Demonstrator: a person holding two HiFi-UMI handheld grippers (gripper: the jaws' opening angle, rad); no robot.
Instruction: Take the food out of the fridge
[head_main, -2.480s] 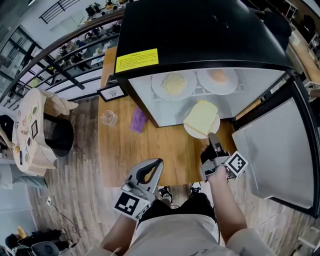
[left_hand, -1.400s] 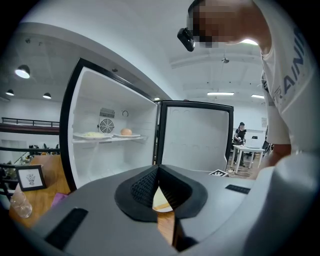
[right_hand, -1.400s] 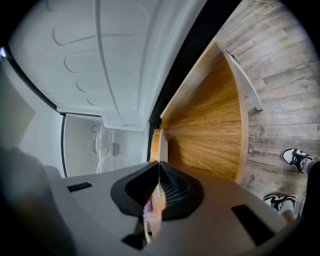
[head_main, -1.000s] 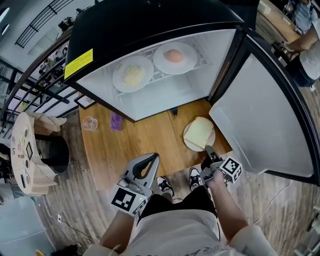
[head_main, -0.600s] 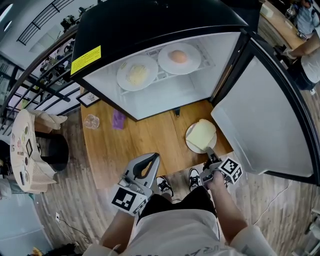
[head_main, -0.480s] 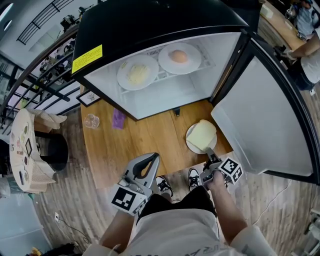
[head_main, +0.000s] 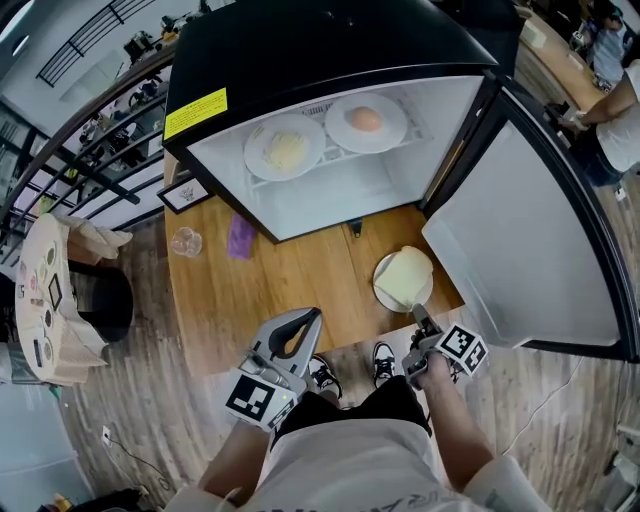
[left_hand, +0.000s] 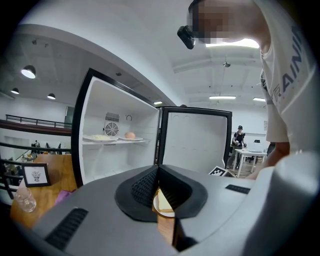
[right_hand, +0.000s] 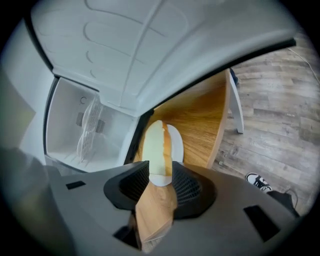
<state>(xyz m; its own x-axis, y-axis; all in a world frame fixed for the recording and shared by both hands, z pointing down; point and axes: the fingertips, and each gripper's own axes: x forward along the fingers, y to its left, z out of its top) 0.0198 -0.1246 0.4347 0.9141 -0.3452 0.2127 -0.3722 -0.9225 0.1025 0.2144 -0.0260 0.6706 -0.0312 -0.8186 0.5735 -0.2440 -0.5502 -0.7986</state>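
A white plate with a slice of bread (head_main: 404, 279) rests on the wooden table (head_main: 290, 290) in front of the open black fridge (head_main: 330, 60). My right gripper (head_main: 417, 314) is at the plate's near rim. Its jaws have just been opening and now stand open, with the rim (right_hand: 161, 176) still between the fingers. On the fridge shelf stand a plate of pale yellow food (head_main: 285, 150) and a plate with an orange-brown piece (head_main: 366, 121). My left gripper (head_main: 314, 318) hangs shut and empty over the table's front edge. The left gripper view shows the bread plate (left_hand: 162, 202) below the jaws.
The fridge door (head_main: 520, 240) stands wide open at the right, close beside the bread plate. A purple item (head_main: 241, 236), a clear glass (head_main: 186, 241) and a small framed card (head_main: 188, 192) sit at the table's left. Another person (head_main: 610, 110) is at the far right.
The bread plate has come from the fridge's mouth down onto the table's front right. My right gripper has let go of it and drawn back slightly. The left gripper has stayed put.
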